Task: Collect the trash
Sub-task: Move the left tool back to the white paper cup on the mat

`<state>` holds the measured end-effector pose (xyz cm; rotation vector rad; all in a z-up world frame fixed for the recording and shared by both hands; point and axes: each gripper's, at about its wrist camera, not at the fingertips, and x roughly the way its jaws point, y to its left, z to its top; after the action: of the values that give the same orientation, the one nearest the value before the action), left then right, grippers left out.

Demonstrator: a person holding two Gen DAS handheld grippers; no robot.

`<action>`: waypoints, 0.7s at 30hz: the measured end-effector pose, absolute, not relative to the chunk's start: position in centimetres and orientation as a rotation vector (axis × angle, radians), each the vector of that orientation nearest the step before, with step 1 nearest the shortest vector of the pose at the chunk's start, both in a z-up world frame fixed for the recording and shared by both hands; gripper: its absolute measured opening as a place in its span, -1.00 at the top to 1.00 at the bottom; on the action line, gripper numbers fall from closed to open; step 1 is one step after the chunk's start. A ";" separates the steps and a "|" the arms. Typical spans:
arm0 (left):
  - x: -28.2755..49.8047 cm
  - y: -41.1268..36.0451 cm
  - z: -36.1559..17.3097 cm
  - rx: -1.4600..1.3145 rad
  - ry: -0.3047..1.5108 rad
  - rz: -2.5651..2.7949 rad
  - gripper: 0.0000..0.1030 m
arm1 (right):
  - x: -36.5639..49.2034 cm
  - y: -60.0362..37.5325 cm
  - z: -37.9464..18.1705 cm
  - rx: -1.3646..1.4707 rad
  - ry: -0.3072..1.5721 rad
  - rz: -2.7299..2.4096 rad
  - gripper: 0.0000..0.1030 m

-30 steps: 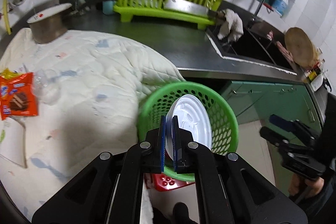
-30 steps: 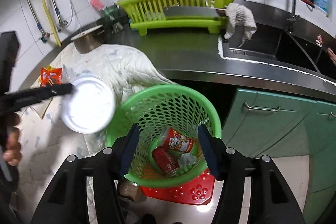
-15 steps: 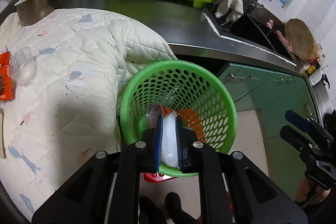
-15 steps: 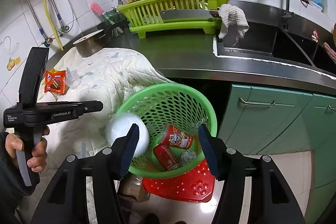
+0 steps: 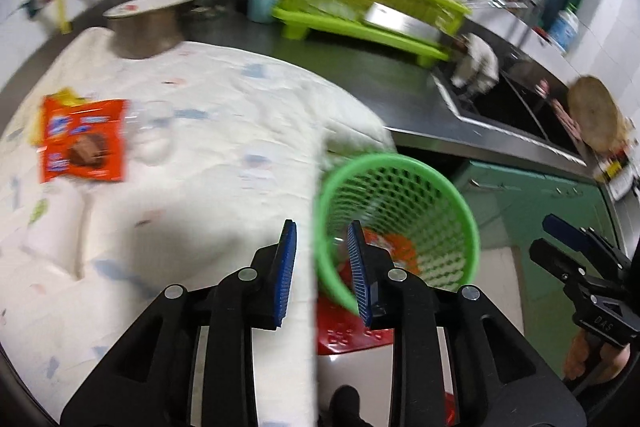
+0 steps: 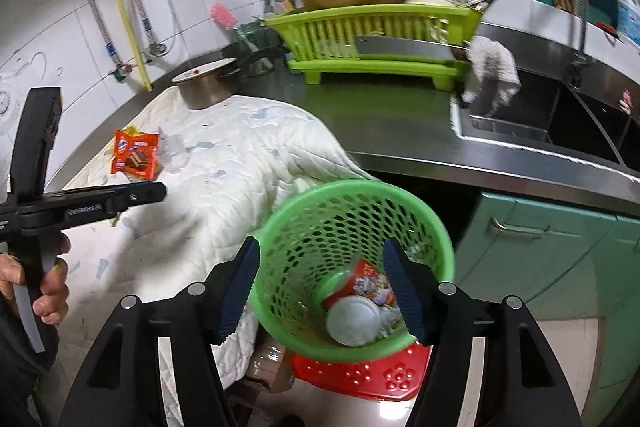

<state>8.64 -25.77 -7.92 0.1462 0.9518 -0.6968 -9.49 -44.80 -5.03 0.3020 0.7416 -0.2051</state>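
Note:
A green mesh basket [image 6: 356,195] stands on a red stool below the counter's edge. In it lie a white lid [image 6: 352,319] and a red printed can [image 6: 372,283]. My right gripper [image 6: 322,287] hovers above the basket, its jaws opening and not touching it. My left gripper [image 5: 322,267] is over the quilt's edge next to the basket [image 5: 400,219]; its jaws are opening with nothing between them. An orange snack wrapper [image 5: 82,141] and a clear plastic cup [image 5: 154,135] lie on the white quilt [image 5: 224,131]. The left wrist view is blurred.
A steel pot [image 6: 204,87] stands at the quilt's far end. A lime dish rack [image 6: 376,39] with pans, a sink [image 6: 560,115] with a cloth on its rim, and green cabinets [image 6: 560,251] are to the right. The red stool [image 6: 360,375] stands on the floor.
The left gripper let go of the white lid, which now lies in the basket. It then opened and swung left over the quilt. The right gripper's jaws widened a little.

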 end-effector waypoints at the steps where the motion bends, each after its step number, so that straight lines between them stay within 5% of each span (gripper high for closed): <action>1: 8.9 -24.8 -7.7 0.136 0.945 -0.676 0.48 | -9.0 -44.4 -4.9 0.296 0.739 -0.194 -0.20; 21: 13.3 -7.1 -9.3 -0.113 0.922 -0.265 0.30 | -0.7 -36.5 -4.2 0.204 0.744 0.043 -0.25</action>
<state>13.34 -7.08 -9.34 -0.1134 0.9220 -0.2651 -0.69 -36.47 -4.18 0.2040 0.7443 0.0433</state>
